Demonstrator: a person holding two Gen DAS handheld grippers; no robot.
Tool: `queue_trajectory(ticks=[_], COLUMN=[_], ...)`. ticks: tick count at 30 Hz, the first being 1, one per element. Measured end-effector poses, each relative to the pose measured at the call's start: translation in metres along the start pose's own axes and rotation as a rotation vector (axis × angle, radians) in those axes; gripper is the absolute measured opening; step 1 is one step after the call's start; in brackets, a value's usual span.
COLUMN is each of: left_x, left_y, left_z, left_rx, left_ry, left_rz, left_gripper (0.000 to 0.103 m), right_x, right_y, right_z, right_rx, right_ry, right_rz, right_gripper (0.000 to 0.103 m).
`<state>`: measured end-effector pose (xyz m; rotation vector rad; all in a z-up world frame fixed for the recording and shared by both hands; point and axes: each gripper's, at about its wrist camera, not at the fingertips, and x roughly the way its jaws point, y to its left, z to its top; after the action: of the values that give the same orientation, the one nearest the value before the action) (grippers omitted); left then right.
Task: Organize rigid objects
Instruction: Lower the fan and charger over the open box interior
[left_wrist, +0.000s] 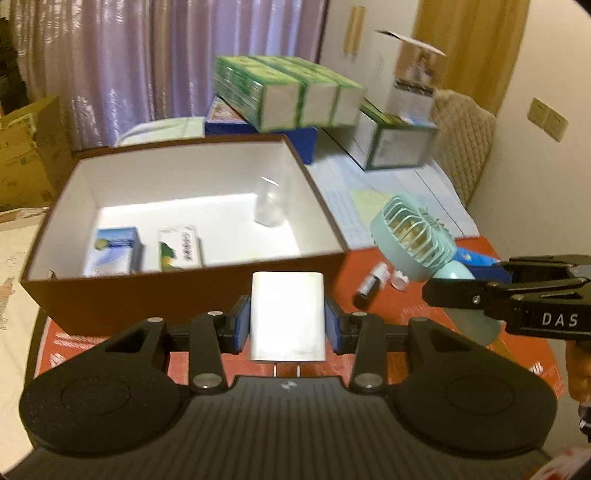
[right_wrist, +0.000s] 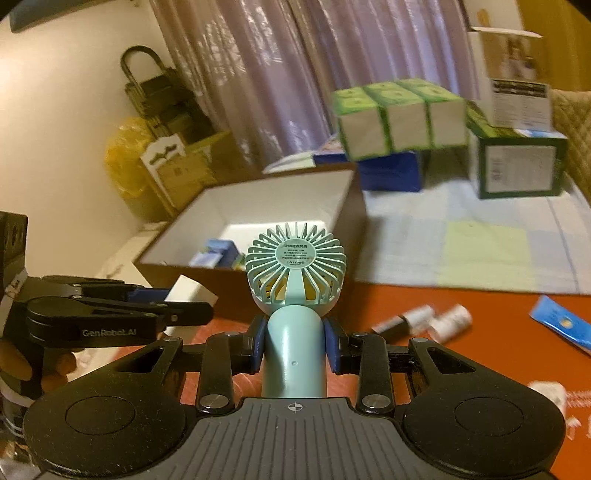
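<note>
A: Nearest in the left wrist view, the left gripper (left_wrist: 287, 325) is clamped on a white charger block (left_wrist: 287, 315), blue pads pressed to both its sides, two prongs pointing back at the camera.

B: And the right gripper (right_wrist: 294, 345) squeezes the handle of a mint handheld fan (right_wrist: 294, 273), head upright and grille facing away. Its round back label carries small print starting "USB"; the rest is too fine to read.

A: The side of the left gripper reads "GenRobot.AI" in the right wrist view; the right gripper's side shows "DAS".

B: Both loads hang above the red mat (left_wrist: 399, 314), just short of the near wall of the brown box (left_wrist: 177, 291). Right of that wall, small bottles (right_wrist: 439, 321) and a blue packet (right_wrist: 561, 325) lie on the mat.

A: The box is open-topped, white inside. Two small cartons (left_wrist: 144, 253) stand by its near wall and a clear cup (left_wrist: 267, 203) sits toward the far right; the floor between is bare.

B: Beyond it, green-and-white cartons (left_wrist: 295, 96) are stacked on a blue box (left_wrist: 295, 140), against the curtain (left_wrist: 166, 55).
</note>
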<state>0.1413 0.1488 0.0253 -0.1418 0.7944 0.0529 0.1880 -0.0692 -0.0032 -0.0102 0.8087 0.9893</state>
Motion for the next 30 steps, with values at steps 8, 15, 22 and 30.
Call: queue_trajectory(ticks=[8,15,22,30], left_x=[0.002,0.021,0.055,0.105], left_y=[0.041,0.075,0.105,0.132], left_z=[0.037,0.071,0.100,0.116], left_rx=[-0.008,-0.010,-0.021,-0.028], left_ry=[-0.046,-0.058,-0.027,0.048], left_rz=[0.052,0.086,0.100,0.106], left_gripper=[0.036,0.036,0.036,0.036], right_x=[0.043,0.085,0.126,0.183], right_y=[0.020,0.037,0.038,0.030], right_z=[0.043,0.079,0.107,0.123], right_rx=[0.004,-0.010,-0.024,-0.002], right_ry=[-0.001,-0.012,0.005,0.065], right_rz=[0.032,0.033,-0.016,-0.081], right_gripper=[0.030,0.030,0.030,0.030])
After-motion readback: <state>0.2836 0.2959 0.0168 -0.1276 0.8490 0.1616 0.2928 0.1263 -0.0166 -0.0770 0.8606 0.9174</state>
